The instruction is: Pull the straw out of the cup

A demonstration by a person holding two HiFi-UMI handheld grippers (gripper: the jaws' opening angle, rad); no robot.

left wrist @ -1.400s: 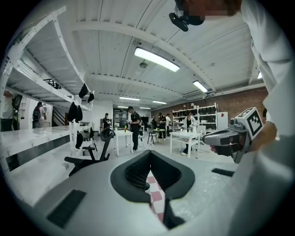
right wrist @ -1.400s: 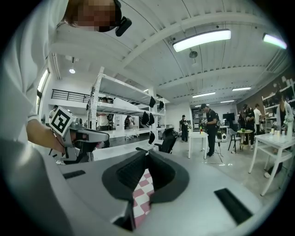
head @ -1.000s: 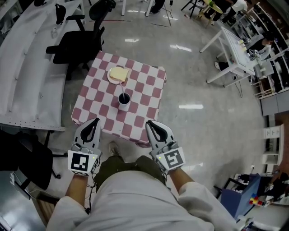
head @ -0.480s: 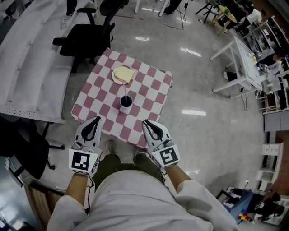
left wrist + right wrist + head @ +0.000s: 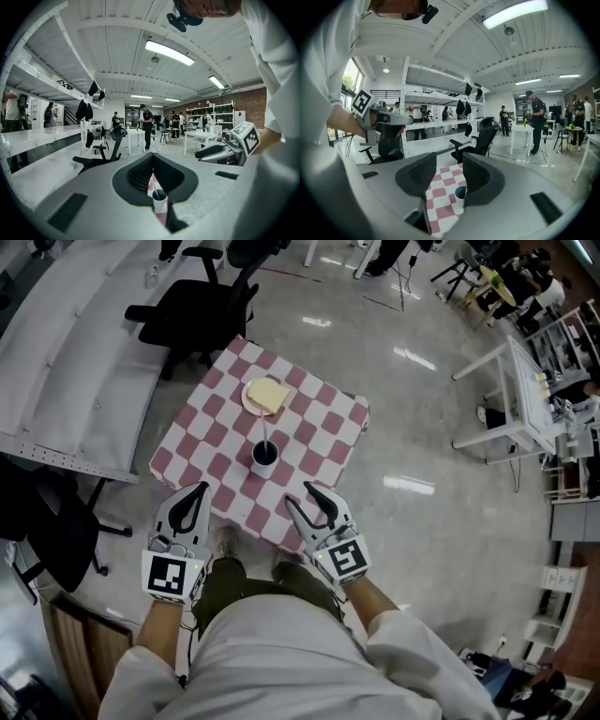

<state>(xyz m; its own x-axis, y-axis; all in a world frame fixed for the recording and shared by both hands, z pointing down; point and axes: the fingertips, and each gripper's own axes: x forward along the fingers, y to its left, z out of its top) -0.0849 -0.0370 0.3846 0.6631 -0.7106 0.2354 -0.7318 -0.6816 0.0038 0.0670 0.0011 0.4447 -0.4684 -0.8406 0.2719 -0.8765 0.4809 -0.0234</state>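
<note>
A white cup (image 5: pixel 265 457) with a dark inside stands near the middle of a small table under a red-and-white checked cloth (image 5: pixel 210 440). A straw (image 5: pixel 263 434) stands in it. Both grippers hang in front of the table's near edge, well short of the cup. My left gripper (image 5: pixel 198 491) is shut and holds nothing. My right gripper (image 5: pixel 302 495) has its jaws opening, with nothing between them. The left gripper view looks past the left gripper (image 5: pixel 152 157) at the cup (image 5: pixel 159 200). The right gripper view shows the right gripper (image 5: pixel 449 161) and the cup (image 5: pixel 460 193) beyond.
A plate with a slice of bread (image 5: pixel 266 397) lies on the cloth beyond the cup. Black office chairs (image 5: pixel 199 313) stand past the table's far left corner. A long white bench (image 5: pixel 66 381) runs along the left and white desks (image 5: pixel 525 381) stand at the right.
My right gripper's jaws have spread apart and it has drifted toward the table's near edge. The left gripper has barely shifted. The table sits further right in the head view.
</note>
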